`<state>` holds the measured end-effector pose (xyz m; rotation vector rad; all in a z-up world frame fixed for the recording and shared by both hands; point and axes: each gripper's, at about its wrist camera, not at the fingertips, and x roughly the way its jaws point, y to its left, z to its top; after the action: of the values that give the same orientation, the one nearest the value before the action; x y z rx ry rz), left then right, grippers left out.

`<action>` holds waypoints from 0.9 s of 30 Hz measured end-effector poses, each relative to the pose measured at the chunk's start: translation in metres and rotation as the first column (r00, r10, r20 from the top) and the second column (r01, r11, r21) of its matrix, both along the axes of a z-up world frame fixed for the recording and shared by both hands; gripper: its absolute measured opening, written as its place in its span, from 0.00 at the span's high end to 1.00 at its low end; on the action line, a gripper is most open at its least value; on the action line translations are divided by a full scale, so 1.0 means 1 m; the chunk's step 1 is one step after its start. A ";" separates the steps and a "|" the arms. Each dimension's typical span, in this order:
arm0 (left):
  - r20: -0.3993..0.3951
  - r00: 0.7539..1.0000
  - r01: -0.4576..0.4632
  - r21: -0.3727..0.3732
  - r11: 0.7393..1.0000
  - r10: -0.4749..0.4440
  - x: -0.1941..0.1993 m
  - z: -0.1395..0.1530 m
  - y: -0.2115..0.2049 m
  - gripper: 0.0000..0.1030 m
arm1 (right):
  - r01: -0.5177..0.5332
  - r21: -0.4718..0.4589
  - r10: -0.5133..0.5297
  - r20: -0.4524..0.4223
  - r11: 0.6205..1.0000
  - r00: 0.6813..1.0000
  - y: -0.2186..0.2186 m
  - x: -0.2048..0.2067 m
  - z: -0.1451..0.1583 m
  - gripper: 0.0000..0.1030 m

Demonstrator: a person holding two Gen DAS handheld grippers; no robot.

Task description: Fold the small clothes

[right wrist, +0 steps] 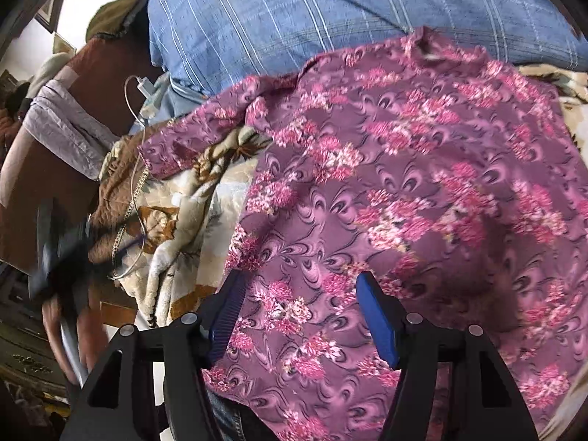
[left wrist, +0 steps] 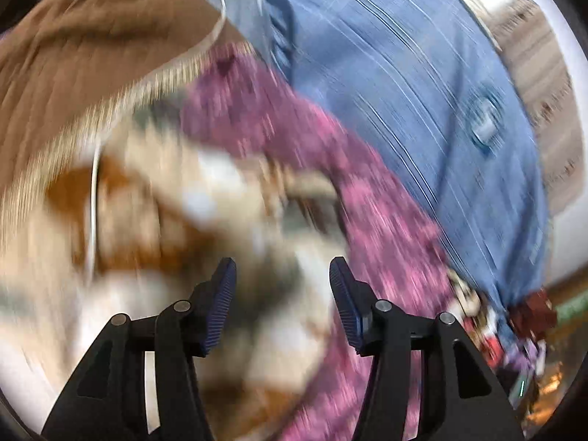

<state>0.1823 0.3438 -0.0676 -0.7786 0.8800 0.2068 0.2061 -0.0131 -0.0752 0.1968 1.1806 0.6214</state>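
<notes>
A purple garment with pink flowers [right wrist: 404,198] lies spread over a cream and brown patterned blanket [right wrist: 191,198]. My right gripper [right wrist: 299,290] is open just above the garment's near part, with cloth showing between its blue pads. In the blurred left wrist view the same purple garment [left wrist: 367,198] runs diagonally to the right of my left gripper [left wrist: 283,275], which is open and empty over the blanket [left wrist: 176,198]. The left gripper also shows blurred at the left edge of the right wrist view [right wrist: 55,253].
A blue striped cloth [right wrist: 294,11] lies beyond the garment, also in the left wrist view [left wrist: 404,73]. A brown cloth [left wrist: 92,47] lies at the far left. A white cable with a charger [right wrist: 143,88] crosses the blanket. A person's arm in a lilac sleeve [right wrist: 62,125] is at left.
</notes>
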 end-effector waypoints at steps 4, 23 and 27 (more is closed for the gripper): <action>-0.067 0.997 -0.040 0.120 0.992 0.048 0.047 -0.003 0.032 0.50 | -0.007 0.001 0.007 -0.020 1.000 1.000 0.002 0.002 -0.009 0.37; -0.011 0.995 -0.096 0.098 0.990 0.098 0.048 0.010 0.064 0.39 | -0.006 0.060 0.008 -0.023 0.998 1.000 -0.014 -0.005 -0.007 0.36; -0.038 0.996 -0.076 0.158 0.985 0.083 0.078 0.000 0.058 0.88 | 0.002 0.061 0.000 -0.023 0.998 1.000 -0.015 -0.011 -0.003 0.36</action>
<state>0.2599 0.4020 -0.0677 -0.6653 0.8647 0.3609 0.1953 -0.0279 -0.0781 0.2565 1.1847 0.6562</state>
